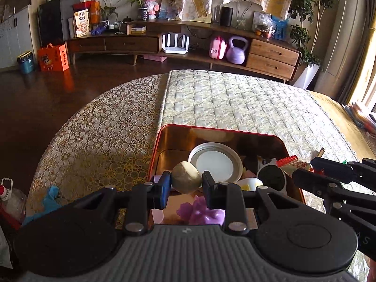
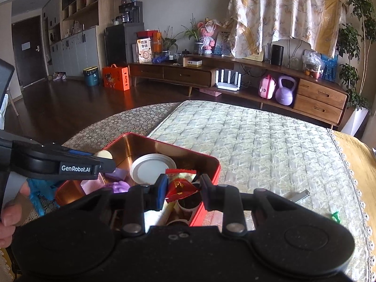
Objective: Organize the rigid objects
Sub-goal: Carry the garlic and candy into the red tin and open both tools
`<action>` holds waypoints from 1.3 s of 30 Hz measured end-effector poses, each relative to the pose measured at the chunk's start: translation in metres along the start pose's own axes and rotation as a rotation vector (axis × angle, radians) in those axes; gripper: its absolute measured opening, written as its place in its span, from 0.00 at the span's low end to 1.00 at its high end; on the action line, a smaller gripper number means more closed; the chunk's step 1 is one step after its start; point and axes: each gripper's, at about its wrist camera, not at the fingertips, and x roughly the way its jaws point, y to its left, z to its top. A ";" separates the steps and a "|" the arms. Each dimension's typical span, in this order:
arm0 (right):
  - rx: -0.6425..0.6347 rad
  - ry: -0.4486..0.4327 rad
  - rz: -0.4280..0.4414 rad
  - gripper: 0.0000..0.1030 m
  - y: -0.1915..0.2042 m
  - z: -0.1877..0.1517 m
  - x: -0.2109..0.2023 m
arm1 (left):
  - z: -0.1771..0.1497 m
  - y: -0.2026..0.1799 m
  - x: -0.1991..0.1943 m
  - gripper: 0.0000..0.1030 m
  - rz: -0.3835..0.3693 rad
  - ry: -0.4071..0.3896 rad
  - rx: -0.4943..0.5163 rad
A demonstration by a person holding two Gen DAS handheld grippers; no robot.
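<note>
A red tin box [image 1: 164, 127] [image 2: 212, 164] with a shiny copper inside stands on the quilted table mat. It holds a white round lid [image 1: 215, 162] [image 2: 152, 169], a purple toy [image 1: 204, 212] [image 2: 119, 186], a dark round cup [image 1: 271, 176] and other small items. My left gripper [image 1: 186, 184] is shut on a beige round stone-like object [image 1: 185, 179] over the box's near end. My right gripper [image 2: 183, 189] is shut on a red snack packet [image 2: 179, 186] above the box's right side; it shows at the right in the left wrist view [image 1: 329, 174].
A quilted mat [image 2: 258, 148] covers the round table with a patterned cloth [image 1: 94, 136]. A metal clip [image 2: 299, 196] and a small green piece [image 2: 336, 216] lie on the mat to the right. A blue glove [image 1: 47, 199] and a bottle [image 1: 9, 195] sit at the left edge.
</note>
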 end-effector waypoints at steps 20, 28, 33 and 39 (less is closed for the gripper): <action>-0.005 0.085 -0.036 0.29 0.005 -0.003 0.050 | 0.012 0.001 0.048 0.27 0.008 0.058 -0.016; -0.006 0.082 -0.024 0.34 0.002 -0.004 0.041 | 0.012 0.007 0.049 0.28 -0.042 0.071 -0.043; -0.009 0.077 -0.002 0.43 0.004 -0.004 0.033 | 0.010 0.008 0.045 0.28 -0.047 0.074 -0.051; -0.019 0.066 0.010 0.52 0.007 -0.005 0.021 | 0.006 0.008 0.036 0.28 -0.035 0.070 -0.051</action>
